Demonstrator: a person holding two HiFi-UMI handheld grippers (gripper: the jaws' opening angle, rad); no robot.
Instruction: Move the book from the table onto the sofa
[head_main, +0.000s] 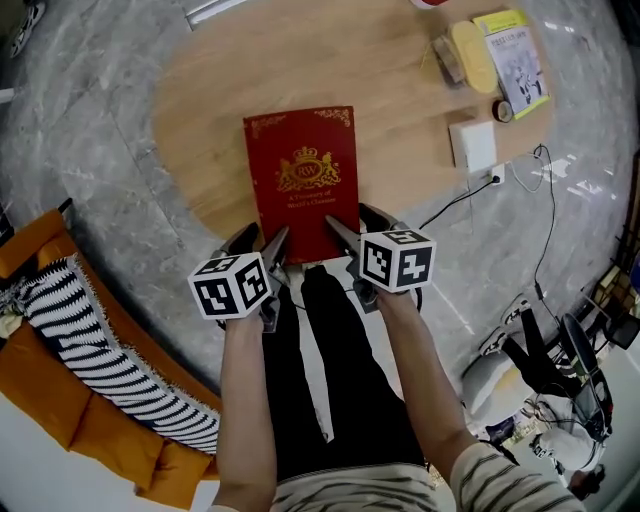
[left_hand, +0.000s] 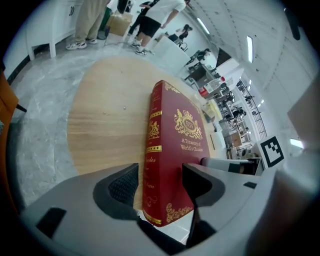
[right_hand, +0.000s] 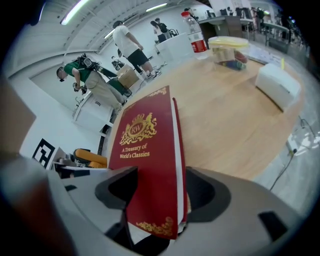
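over on the left the orange sofa (head_main: 100, 430) waits with a striped blanket (head_main: 90, 340) thrown across it, well apart from the round wooden table (head_main: 220, 110), so the book has a fair way to travel. next comes the left gripper (head_main: 262, 243), tipped steeply down at the near left corner of the red book (head_main: 303, 170). its jaws stand wide, one above the cover and one below by the spine, with a gap showing at the pad, so it straddles the book without squeezing it. the book itself lies flat, cover up, on the table. its near end seems to poke just past the table's edge (handy, i'd say, since that leaves room for a lower jaw to slip underneath). the right gripper (head_main: 352, 225) mirrors the left at the near right corner, also spread apart, with the cover and page block sitting between its jaws and nothing clamped. taking both corners at once looks like a way to keep a heavy hardback level and stop it flopping open when it lifts. i'd judge the grasp is about to be made and the carry has not begun. further right a white box (head_main: 472, 145) and a yellow booklet (head_main: 515, 60) sit clear of all this.
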